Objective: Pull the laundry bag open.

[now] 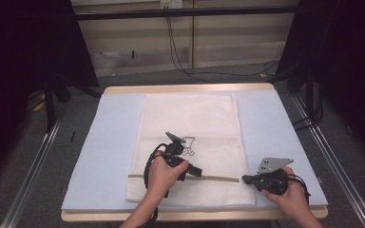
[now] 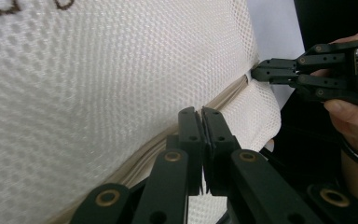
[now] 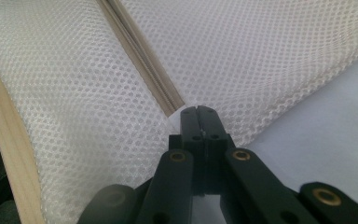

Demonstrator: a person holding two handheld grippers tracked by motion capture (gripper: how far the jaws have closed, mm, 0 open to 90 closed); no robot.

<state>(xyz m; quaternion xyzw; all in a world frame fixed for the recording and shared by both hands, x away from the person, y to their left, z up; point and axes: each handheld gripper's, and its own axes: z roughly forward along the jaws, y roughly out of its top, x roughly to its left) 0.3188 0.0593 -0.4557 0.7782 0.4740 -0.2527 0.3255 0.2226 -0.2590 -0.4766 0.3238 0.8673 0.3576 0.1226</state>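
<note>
Nearest the table's front edge: right gripper (image 1: 244, 179), held in the person's right hand (image 1: 292, 195), jaws closed together and pinching the right-hand end of the zipper (image 1: 218, 177) at the edge of the mesh laundry bag (image 1: 190, 118). Just left of it, along the same zipper: left gripper (image 1: 200, 172), in the left hand (image 1: 162, 175), jaws pressed shut on the zipper line; whether a slider sits between them cannot be told. Beneath both: cream-white mesh bag, lying flat in the middle of the pale blue mat (image 1: 111, 142), zipper running across its near end, a small dark printed figure (image 1: 188, 145) farther up. Beyond: wooden table rim (image 1: 190, 88), grey floor, trailing cables (image 1: 180, 57).
</note>
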